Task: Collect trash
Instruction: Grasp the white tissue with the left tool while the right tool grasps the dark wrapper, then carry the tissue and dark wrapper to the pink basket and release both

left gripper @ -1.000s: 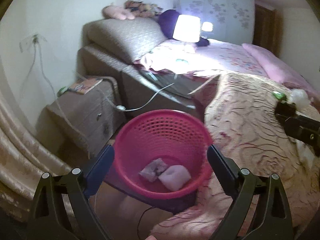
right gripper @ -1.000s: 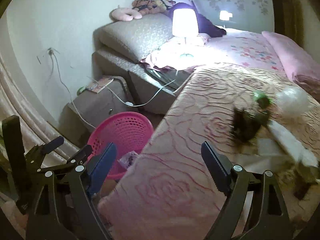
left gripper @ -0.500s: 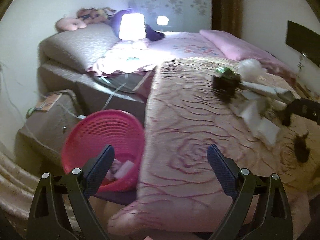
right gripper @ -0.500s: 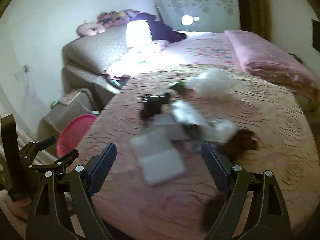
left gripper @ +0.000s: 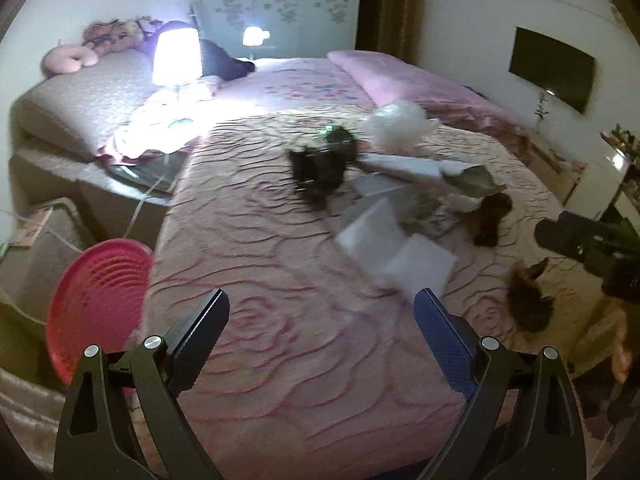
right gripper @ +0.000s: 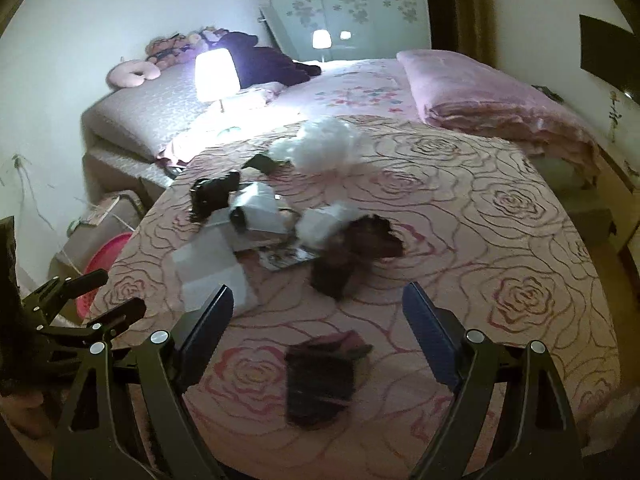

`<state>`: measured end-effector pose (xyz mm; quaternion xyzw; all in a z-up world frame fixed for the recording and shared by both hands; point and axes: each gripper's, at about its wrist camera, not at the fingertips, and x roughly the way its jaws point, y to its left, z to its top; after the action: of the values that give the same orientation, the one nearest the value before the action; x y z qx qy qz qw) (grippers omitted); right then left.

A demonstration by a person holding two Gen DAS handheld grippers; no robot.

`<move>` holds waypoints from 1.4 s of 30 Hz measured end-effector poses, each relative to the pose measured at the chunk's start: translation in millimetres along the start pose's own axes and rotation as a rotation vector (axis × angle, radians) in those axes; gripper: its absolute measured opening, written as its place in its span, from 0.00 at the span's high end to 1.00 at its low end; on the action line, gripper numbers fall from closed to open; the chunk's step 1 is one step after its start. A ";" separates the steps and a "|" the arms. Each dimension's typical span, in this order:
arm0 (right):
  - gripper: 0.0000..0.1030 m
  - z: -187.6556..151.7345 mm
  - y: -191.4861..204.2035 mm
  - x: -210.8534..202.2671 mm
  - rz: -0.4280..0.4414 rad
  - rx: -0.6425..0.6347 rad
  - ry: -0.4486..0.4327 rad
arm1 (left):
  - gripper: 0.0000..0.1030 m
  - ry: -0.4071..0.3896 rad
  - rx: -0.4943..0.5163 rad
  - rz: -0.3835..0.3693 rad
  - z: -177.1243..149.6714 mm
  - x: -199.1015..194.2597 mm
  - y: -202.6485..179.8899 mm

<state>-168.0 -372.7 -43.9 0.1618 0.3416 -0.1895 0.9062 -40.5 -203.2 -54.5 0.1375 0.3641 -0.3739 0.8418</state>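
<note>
Both grippers hang over the near edge of a bed covered by a pink rose-patterned bedspread (right gripper: 500, 216). The left gripper (left gripper: 322, 320) has its fingers wide apart with nothing between them, only bare bedspread below. The right gripper (right gripper: 318, 312) also has its fingers spread wide and empty; just beyond and below its tips lies a dark flat wrapper (right gripper: 320, 380) on the cover.

Farther in, the trash sits in a loose heap near the middle of the bed. Nearest are white sheets of paper (right gripper: 208, 268), overlapping one another, with a printed leaflet (right gripper: 288, 256) just to their right. A dark crumpled bag (right gripper: 360, 244) lies to the right of the leaflet, touching a smaller white wad (right gripper: 320, 224). A white box (right gripper: 260, 212) rests behind the papers, and a black object (right gripper: 212, 196), blurred, lies to its left. At the far side of the heap a fluffy white plastic bag (right gripper: 324, 148) stands beside a small dark green scrap (right gripper: 262, 164).

On the floor at the left of the bed a pink basket (left gripper: 96, 304) stands tilted in the left view, well apart from the heap; its contents cannot be seen.

Beyond the heap a lit lamp (right gripper: 214, 76) glows on the far left part of the bed, a folded pink blanket (right gripper: 500, 100) lies at the far right, and soft toys (right gripper: 160, 56) line the headboard.
</note>
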 end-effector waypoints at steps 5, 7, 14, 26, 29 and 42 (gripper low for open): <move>0.19 -4.7 -12.4 -1.1 -0.005 0.026 0.003 | 0.13 0.023 0.005 -0.040 11.5 20.1 -13.5; 0.19 -6.6 -15.7 -0.4 -0.002 0.035 0.005 | 0.13 0.034 0.002 -0.058 16.5 30.5 -17.2; 0.19 -11.7 -23.1 2.8 0.004 0.056 0.016 | 0.31 0.096 0.009 -0.088 19.2 57.4 -26.2; 0.19 -23.2 -18.7 10.6 0.030 0.048 0.051 | 0.88 0.091 -0.005 -0.184 12.5 52.2 -28.4; 0.19 -27.0 -12.3 14.0 0.052 0.034 0.071 | 0.88 0.080 -0.009 -0.187 11.4 44.7 -26.9; 0.57 -41.8 16.1 30.3 0.044 -0.081 0.134 | 0.89 0.030 -0.035 -0.097 3.1 16.3 5.3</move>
<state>-163.0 -348.0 -91.7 0.1447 0.4053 -0.1440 0.8911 -27.7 -209.8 -64.2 0.1106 0.3894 -0.4056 0.8196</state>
